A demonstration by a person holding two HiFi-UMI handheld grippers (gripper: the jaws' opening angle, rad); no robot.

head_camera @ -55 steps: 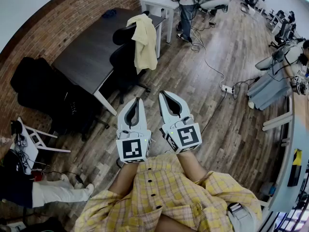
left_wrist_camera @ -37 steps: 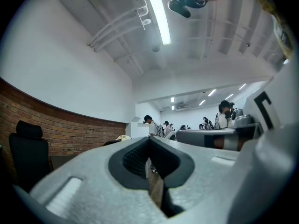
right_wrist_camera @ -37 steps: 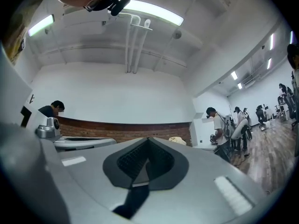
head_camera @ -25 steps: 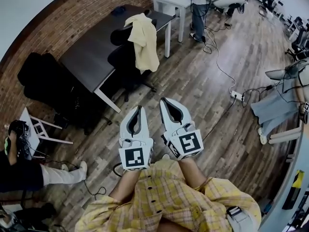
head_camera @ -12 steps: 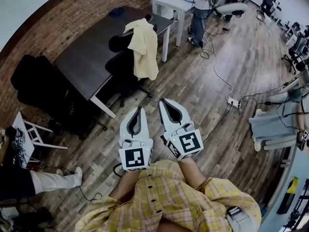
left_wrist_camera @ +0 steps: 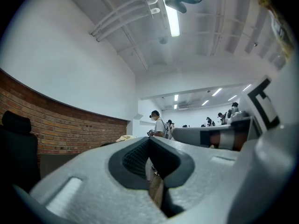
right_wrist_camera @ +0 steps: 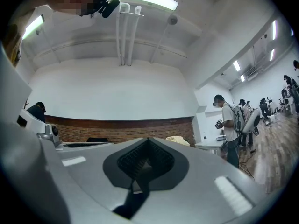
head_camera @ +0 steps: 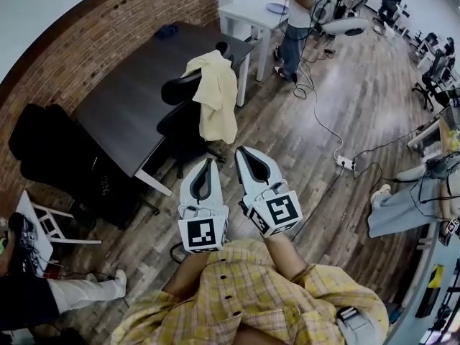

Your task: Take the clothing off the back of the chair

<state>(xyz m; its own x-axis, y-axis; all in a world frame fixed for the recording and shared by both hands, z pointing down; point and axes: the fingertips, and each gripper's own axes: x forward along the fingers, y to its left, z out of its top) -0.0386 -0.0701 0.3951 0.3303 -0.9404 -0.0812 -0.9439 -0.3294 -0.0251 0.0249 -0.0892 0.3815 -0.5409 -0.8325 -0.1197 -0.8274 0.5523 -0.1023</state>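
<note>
A pale yellow garment (head_camera: 213,95) hangs over the back of a black office chair (head_camera: 178,126), which stands at the long side of a dark table (head_camera: 122,99). My left gripper (head_camera: 208,162) and right gripper (head_camera: 239,150) are side by side in front of my chest, pointing level toward the chair and a good step short of it. Both are shut with nothing between the jaws. In the left gripper view the garment (left_wrist_camera: 125,137) shows just over the shut left gripper (left_wrist_camera: 149,139). The right gripper view shows the garment (right_wrist_camera: 177,140) beyond the shut right gripper (right_wrist_camera: 148,139).
A white table (head_camera: 248,13) stands behind the dark one, with a person (head_camera: 295,20) standing next to it. A cable and power strip (head_camera: 343,162) lie on the wood floor at right. Black bags (head_camera: 43,149), a white stool (head_camera: 39,225) and a seated person (head_camera: 43,293) are at left.
I have walked nearer to the chair: it and the garment sit lower and closer in the head view. Both grippers stayed shut and side by side.
</note>
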